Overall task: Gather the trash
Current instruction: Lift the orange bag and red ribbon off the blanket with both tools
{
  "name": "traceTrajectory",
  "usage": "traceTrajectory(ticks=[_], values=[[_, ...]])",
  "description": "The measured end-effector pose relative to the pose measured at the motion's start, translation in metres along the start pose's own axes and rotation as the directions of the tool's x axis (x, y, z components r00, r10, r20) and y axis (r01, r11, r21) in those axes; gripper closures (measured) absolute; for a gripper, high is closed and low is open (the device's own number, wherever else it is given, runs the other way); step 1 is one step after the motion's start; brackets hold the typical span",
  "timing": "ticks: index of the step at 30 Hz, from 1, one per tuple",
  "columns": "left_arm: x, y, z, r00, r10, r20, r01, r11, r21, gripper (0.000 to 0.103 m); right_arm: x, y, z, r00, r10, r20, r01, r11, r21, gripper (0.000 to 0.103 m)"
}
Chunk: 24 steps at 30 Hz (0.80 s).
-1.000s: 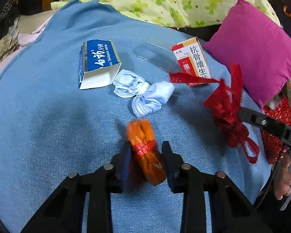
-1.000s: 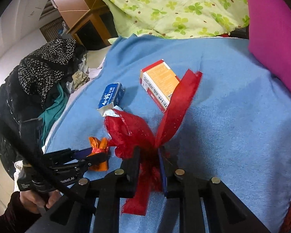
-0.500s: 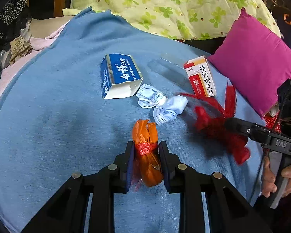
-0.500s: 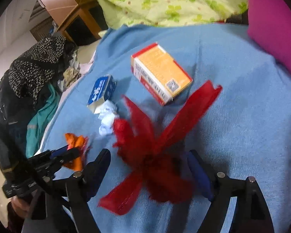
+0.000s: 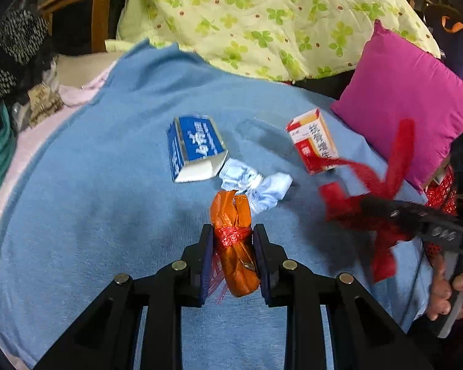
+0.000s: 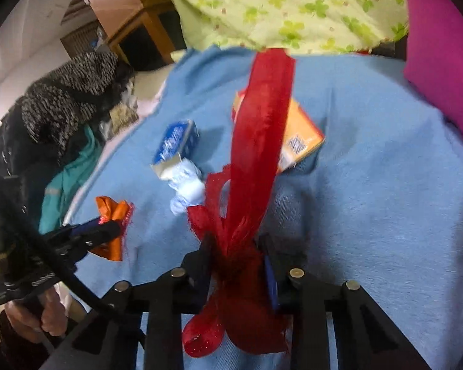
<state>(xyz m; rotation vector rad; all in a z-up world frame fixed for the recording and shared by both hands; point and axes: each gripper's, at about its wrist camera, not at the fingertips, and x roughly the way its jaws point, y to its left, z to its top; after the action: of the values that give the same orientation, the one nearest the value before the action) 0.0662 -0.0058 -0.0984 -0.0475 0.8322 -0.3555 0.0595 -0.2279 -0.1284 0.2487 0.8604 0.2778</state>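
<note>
Two grips: both hand-held grippers are loaded with trash over the blue blanket (image 5: 77,185) on the bed.
Left hand-held gripper (image 5: 233,246): closed narrowly on the orange wrapper bundle (image 5: 234,237), pinched at its red tie.
Right hand-held gripper (image 6: 237,262): clamped on the knot of the red ribbon bow (image 6: 256,141), one long tail sticking up, loops trailing below.
Left on the bed: blue toothpaste box (image 5: 194,148), crumpled face mask (image 5: 256,185) just beside it, red-and-white medicine box (image 5: 311,141) nearer the magenta pillow (image 5: 407,98).
Doing it well: I'd lift both pieces straight up and keep the squeeze firm, since the ribbon's loose tails could snag the boxes; carry the bow by its knot.
Left view only: a red mesh basket (image 5: 441,191) at the right edge, probably the bin.
Right view only: the medicine box's orange face and the clothes pile (image 6: 68,92) beside the bed.
</note>
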Motion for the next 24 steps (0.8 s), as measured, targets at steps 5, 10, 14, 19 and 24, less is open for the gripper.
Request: traceTrajectory(ticks=[5,10,14,19,24], values=[[-0.03,-0.028,0.009,0.997,0.05,0.066,-0.053,0.998,0.039,0.076,-0.064,-0.009,-0.005,0.989,0.005,0.149,-0.01,0.999,0.038,0.072],[-0.071,-0.068,0.02,0.986,0.077,0.146,-0.093,0.99,0.103,0.076,-0.12,-0.019,-0.024,0.971,-0.007,0.24,-0.017,0.995,0.097,0.072],[-0.11,-0.107,0.028,0.97,0.077,0.232,-0.118,0.979,0.169,0.076,-0.168,-0.024,-0.038,0.956,-0.025,0.293,-0.01,0.993,0.116,0.072],[-0.144,-0.146,0.032,0.953,0.057,0.297,-0.127,0.967,0.223,0.076,-0.225,-0.024,-0.041,0.933,-0.062,0.355,0.025,0.994,0.107,0.072],[-0.168,-0.178,0.036,0.941,0.037,0.336,-0.131,0.956,0.263,0.076,-0.27,-0.019,-0.044,0.913,-0.096,0.396,0.064,0.993,0.095,0.072]])
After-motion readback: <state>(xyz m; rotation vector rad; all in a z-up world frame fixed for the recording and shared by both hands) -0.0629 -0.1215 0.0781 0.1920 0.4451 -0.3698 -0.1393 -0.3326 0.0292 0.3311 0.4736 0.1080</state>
